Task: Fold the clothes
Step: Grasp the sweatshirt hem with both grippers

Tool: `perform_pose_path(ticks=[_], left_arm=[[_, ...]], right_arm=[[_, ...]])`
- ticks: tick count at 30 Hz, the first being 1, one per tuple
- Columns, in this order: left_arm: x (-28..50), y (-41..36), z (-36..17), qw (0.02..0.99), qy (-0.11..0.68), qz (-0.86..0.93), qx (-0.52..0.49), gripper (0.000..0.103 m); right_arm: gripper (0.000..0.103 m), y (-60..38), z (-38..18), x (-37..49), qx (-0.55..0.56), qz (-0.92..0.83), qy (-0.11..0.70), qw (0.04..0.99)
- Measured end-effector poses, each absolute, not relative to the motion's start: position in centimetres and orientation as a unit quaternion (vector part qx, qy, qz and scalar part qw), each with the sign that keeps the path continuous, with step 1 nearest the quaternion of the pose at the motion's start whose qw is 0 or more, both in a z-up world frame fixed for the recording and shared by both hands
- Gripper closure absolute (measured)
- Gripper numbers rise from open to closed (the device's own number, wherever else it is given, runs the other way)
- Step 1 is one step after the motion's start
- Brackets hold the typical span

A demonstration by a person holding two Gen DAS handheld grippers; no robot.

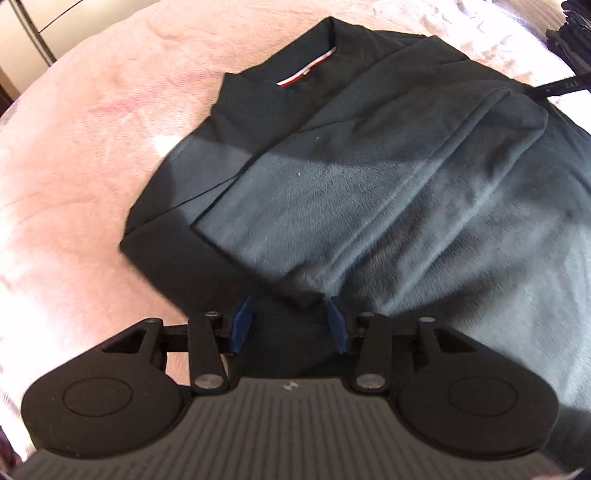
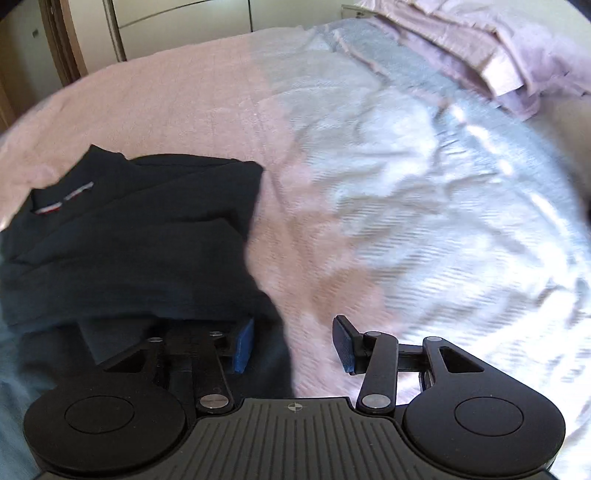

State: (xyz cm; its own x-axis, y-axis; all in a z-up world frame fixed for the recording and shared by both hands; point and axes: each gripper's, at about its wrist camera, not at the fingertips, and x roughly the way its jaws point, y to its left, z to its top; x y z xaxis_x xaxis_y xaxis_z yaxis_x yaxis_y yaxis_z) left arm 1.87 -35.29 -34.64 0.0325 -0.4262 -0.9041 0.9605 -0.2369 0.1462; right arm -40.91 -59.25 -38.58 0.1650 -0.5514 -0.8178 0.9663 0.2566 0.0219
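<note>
A dark navy garment [image 1: 351,177] lies on the pink bedspread [image 1: 92,155], its sides folded in, collar with a red and white label [image 1: 308,70] at the far end. My left gripper [image 1: 290,323] is open just above the garment's near hem, holding nothing. In the right wrist view the same garment [image 2: 140,243] lies at the left. My right gripper [image 2: 293,345] is open over the garment's right edge, its left finger over the cloth and its right finger over the bedspread [image 2: 332,258].
A pile of pale pink cloth [image 2: 498,51] lies at the far right of the bed. Dark folded clothes [image 1: 572,40] are stacked at the far right. Wardrobe doors [image 2: 177,26] stand behind the bed.
</note>
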Motion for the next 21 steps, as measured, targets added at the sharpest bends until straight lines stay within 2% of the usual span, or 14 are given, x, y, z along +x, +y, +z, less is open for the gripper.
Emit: perform_pose_path(ticks=[6,11,16,21], left_arm=[[-0.8,-30.1,-33.4,0.547,0.298,-0.638,0.453,0.063],[-3.2,-24.5,-34.0,0.518,0.316,-0.645,0.464,0.062],[-5.1,-18.1,-34.6,0.490,0.287,-0.669,0.480,0.062],[-6.1,-12.5,-32.9,0.477,0.248,-0.686,0.490,0.062]], right_arm=[[0.057,-53.3,-36.3,-42.3,0.314,-0.515,0.336,0.723],[0.057,-46.7,-36.9,-42.6,0.333,-0.493,0.371,0.713],[0.057,-39.4,-36.8,-45.4,0.376,-0.511,0.375,0.676],[0.057,-33.2,-35.0,-47.0,0.355,-0.495,0.413,0.677]])
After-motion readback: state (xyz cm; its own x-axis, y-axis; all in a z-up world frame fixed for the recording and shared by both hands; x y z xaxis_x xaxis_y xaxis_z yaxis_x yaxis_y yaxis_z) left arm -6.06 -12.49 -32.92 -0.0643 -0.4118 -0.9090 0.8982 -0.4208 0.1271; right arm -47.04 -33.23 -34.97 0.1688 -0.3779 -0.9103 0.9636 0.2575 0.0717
